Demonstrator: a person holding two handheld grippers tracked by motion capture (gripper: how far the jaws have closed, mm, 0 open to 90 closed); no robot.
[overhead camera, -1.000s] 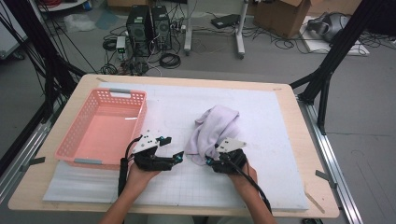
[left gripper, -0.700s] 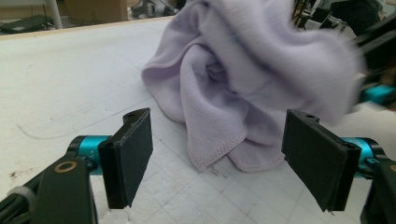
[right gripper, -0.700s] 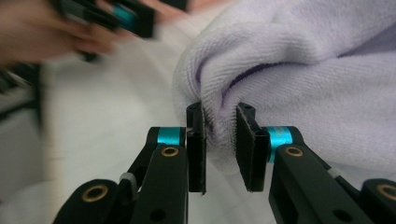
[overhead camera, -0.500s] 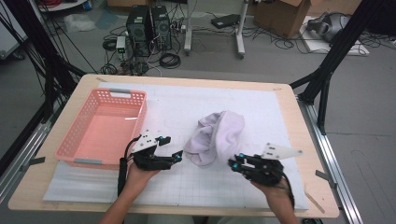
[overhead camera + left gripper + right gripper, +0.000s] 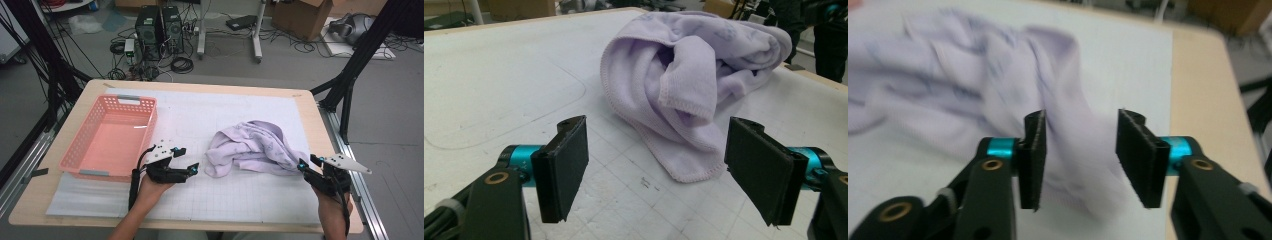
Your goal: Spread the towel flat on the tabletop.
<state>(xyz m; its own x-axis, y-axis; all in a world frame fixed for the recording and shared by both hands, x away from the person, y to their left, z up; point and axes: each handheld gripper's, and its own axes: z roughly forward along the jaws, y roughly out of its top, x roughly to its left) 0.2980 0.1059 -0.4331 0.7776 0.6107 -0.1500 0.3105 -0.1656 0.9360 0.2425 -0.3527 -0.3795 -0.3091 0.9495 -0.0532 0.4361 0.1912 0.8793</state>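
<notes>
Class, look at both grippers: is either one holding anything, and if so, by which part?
Nothing is held. The left gripper stands open short of the towel; the right gripper, jaws just opening, has the towel's edge between them, unpinched.

No legible text, label, brand, number or sign in any view; the white table mat (image 5: pixel 240 200) carries only a printed grid and a thin curved outline; the lavender towel (image 5: pixel 252 147) bears a faint unreadable pattern.
</notes>
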